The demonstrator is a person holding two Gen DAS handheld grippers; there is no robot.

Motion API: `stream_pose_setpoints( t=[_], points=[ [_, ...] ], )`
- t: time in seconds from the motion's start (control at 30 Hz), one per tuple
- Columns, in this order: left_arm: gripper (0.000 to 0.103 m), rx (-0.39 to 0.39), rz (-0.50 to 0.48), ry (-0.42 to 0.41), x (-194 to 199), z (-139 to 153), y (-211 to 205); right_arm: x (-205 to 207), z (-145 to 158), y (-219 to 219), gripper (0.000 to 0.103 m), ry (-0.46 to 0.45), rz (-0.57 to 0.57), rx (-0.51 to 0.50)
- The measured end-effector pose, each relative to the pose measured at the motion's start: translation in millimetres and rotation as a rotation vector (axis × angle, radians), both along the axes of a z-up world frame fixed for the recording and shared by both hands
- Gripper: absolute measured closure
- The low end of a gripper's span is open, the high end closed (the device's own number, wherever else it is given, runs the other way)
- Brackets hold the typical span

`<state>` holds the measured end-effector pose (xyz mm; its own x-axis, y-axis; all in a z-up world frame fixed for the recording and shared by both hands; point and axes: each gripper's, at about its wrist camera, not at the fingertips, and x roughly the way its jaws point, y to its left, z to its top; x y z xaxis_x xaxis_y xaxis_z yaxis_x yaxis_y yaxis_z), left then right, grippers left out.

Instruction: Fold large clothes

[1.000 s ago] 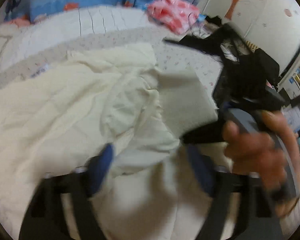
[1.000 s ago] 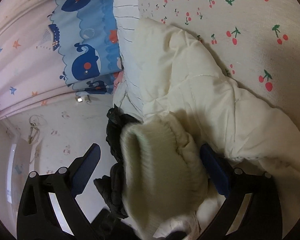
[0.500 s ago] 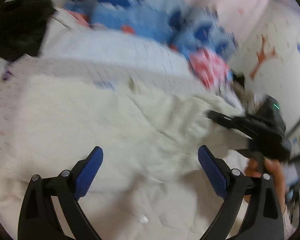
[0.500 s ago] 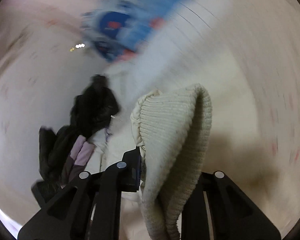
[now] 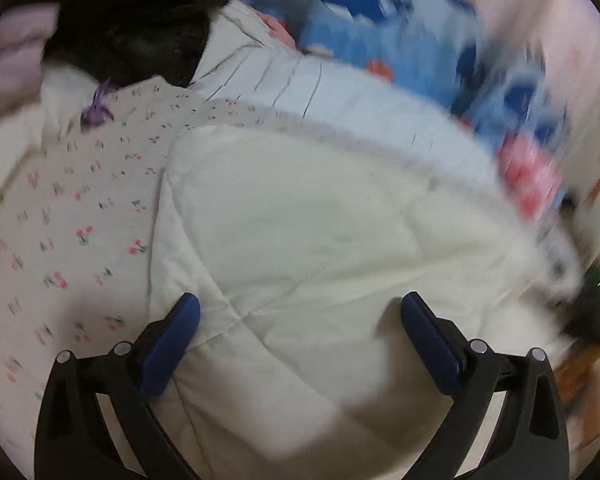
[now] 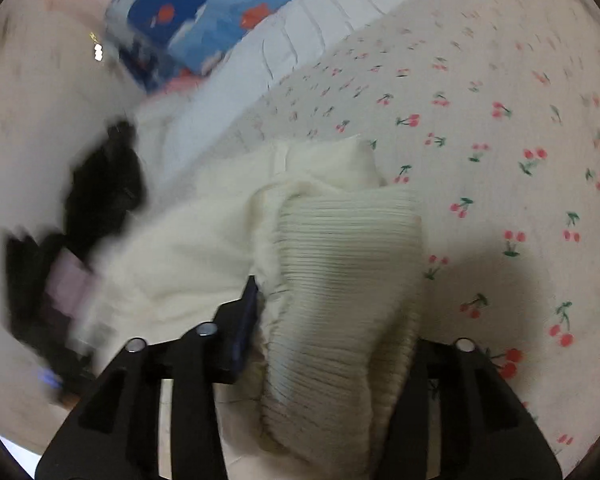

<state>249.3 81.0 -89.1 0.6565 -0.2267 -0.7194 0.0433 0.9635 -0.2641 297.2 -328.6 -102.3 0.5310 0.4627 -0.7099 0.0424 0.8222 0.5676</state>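
Note:
A large cream quilted jacket (image 5: 320, 240) lies spread on the cherry-print bed sheet (image 5: 60, 220). My left gripper (image 5: 300, 328) is open and empty just above the jacket's near part. My right gripper (image 6: 332, 320) is shut on the jacket's ribbed knit cuff (image 6: 340, 280), which stands up between the jaws. The rest of the jacket (image 6: 180, 248) trails to the left in the right wrist view. Both views are motion-blurred.
A black garment (image 5: 132, 20) with a lilac piece (image 5: 12, 48) lies at the bed's far left; it also shows in the right wrist view (image 6: 100, 192). A white pillow (image 5: 320, 88) and blue whale-print bedding (image 5: 380, 20) lie behind. The other hand-held device (image 5: 596, 304) is at the right edge.
My left gripper let go of the jacket, opened and swung left over it. My right gripper shut on the ribbed cuff and carried it out over the sheet.

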Motion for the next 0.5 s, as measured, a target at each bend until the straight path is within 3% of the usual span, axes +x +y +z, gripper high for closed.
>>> stream_pose_setpoints(
  t=[0.07,0.17,0.23,0.3,0.37,0.4,0.47,0.5],
  points=[
    [0.007,0.012,0.011,-0.002,1,12,-1,-10,26,-16,0.049,-0.056,-0.073,-0.038],
    [0.007,-0.071,0.048,-0.047,-11,32,13,-38,71,-24,0.045,-0.199,-0.192,-0.159],
    [0.007,-0.084,0.052,-0.106,-23,44,17,-50,95,-9,0.045,-0.314,-0.127,-0.146],
    [0.007,-0.064,0.051,-0.162,-29,56,17,-55,108,28,0.042,-0.381,0.023,-0.141],
    [0.007,-0.045,0.061,-0.151,-27,54,20,-47,92,59,0.040,-0.309,0.146,-0.185],
    [0.007,-0.039,0.068,-0.128,-23,48,24,-39,72,71,0.040,-0.224,0.168,-0.250],
    [0.007,0.010,0.103,-0.012,-8,15,33,-27,20,77,0.040,-0.058,0.169,-0.334],
    [0.005,0.023,0.105,0.052,0,-4,38,-29,7,75,0.040,-0.063,0.175,-0.333]
  ],
)
